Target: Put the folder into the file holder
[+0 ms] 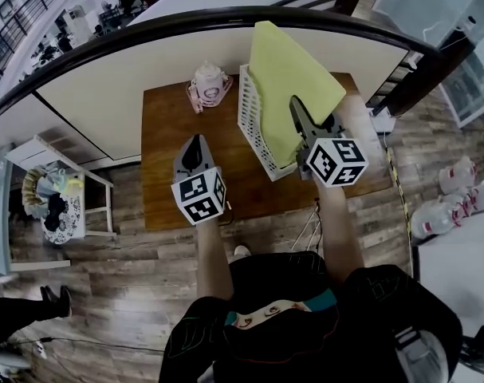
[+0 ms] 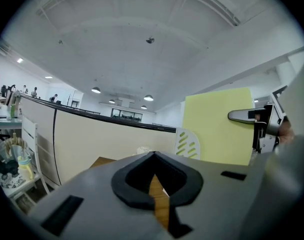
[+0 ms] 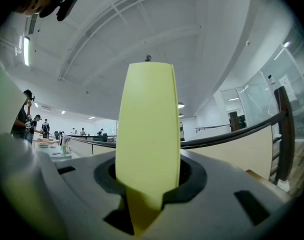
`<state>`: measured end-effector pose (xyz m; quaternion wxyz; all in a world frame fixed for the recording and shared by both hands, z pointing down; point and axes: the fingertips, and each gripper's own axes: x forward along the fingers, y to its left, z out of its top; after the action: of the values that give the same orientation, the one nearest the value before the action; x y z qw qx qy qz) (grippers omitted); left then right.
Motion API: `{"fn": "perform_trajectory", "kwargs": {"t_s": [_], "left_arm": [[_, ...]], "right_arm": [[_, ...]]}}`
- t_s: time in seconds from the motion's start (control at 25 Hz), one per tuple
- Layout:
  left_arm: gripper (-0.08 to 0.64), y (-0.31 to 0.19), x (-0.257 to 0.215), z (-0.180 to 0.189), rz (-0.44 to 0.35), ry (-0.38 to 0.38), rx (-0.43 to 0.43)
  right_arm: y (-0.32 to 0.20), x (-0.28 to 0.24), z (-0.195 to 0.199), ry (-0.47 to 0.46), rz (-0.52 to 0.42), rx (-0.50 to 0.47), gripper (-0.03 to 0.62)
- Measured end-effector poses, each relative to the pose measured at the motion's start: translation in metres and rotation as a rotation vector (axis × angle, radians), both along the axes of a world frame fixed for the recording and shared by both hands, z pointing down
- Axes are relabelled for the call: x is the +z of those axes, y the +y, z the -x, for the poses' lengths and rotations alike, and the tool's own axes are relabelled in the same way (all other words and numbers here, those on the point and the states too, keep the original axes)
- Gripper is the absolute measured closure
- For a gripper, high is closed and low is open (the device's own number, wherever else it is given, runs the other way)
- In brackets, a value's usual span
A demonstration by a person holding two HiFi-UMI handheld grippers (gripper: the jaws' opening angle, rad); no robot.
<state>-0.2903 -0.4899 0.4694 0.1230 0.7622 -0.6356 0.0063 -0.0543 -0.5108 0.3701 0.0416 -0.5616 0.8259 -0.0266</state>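
Left claw: jaws together, nothing between; bare left forearm stretched forward; right claw: raised, jaws clamped on the yellow folder; right forearm likewise extended.

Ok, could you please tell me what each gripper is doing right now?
Left gripper: jaws shut, holding nothing.
Right gripper: jaws shut on the folder.

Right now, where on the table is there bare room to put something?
Bare wood: the table's left side, under the left gripper, from the pink-white object to the front edge. Crowded: the right, with file holder, folder, right gripper.
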Motion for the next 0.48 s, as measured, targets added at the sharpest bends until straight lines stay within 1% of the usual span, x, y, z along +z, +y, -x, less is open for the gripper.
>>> {"fn": "perform_trajectory", "kwargs": {"t_s": [0.16,0.32,0.48], "left_arm": [[0.566,-0.001,0.013,0.000,0.020,0.013,0.011],[0.566,0.001,0.026,-0.001,0.044,0.030,0.016],[0.566,0.004,0.033,0.000,0.073,0.084,0.021]], "right_arm": [[0.003,0.013,0.001,0.013,0.002,0.001,0.440],[0.004,0.040,0.001,0.025,0.042,0.017,0.433],[0.005,0.067,0.006,0.022,0.098,0.024,0.422]]}}
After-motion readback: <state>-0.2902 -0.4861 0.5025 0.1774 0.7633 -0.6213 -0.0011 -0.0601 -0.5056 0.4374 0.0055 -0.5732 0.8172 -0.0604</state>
